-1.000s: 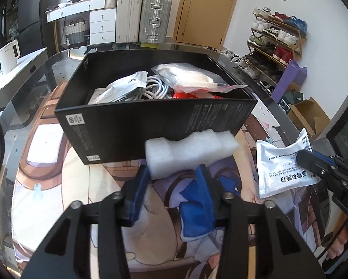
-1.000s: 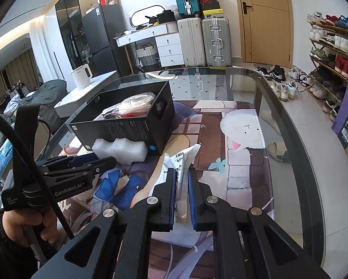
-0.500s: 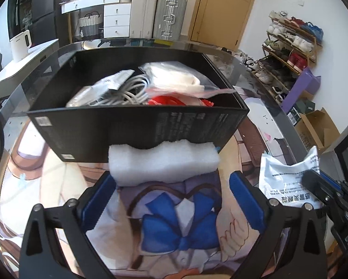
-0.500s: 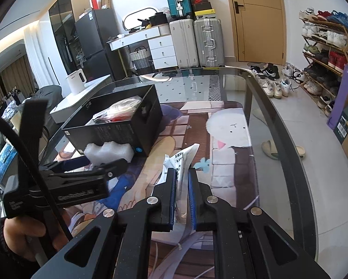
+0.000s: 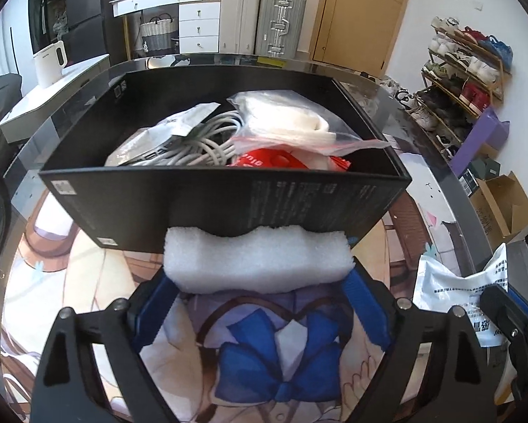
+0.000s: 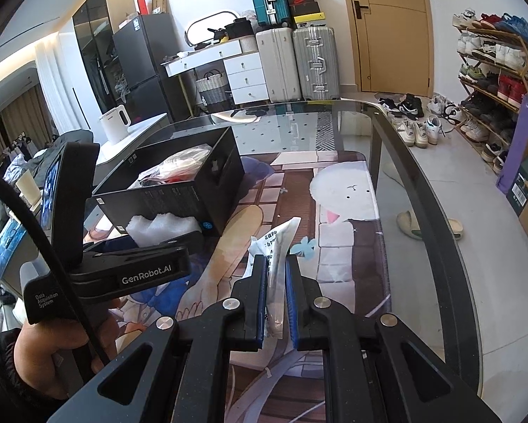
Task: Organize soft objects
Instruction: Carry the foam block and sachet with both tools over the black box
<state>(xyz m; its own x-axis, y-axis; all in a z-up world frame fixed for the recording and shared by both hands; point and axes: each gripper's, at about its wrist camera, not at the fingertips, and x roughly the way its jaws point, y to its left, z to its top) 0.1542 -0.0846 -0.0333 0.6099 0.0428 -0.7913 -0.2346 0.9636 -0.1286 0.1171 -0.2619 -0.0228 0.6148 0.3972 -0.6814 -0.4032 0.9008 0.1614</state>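
A white foam block (image 5: 257, 261) lies on the printed mat against the front wall of the black box (image 5: 228, 197). My left gripper (image 5: 258, 278) straddles the block lengthwise, its blue pads (image 5: 158, 292) at the block's two ends; the jaws are closing and the foam does not look squeezed. In the right wrist view the foam block (image 6: 165, 224) shows in front of the black box (image 6: 179, 197). My right gripper (image 6: 276, 275) is shut on a white printed packet (image 6: 276, 243), held above the mat. That packet (image 5: 454, 292) also shows at the right of the left wrist view.
The box holds a coiled white cable (image 5: 200, 141), a clear bag of white cloth (image 5: 288, 120) and a red packet (image 5: 274, 158). The glass table's curved edge (image 6: 422, 190) runs along the right. A hand (image 6: 42, 349) grips the left gripper's handle.
The left gripper's jaws went from narrow to wide and moved forward, so the foam now sits between its pads. The right gripper stayed shut on the packet.
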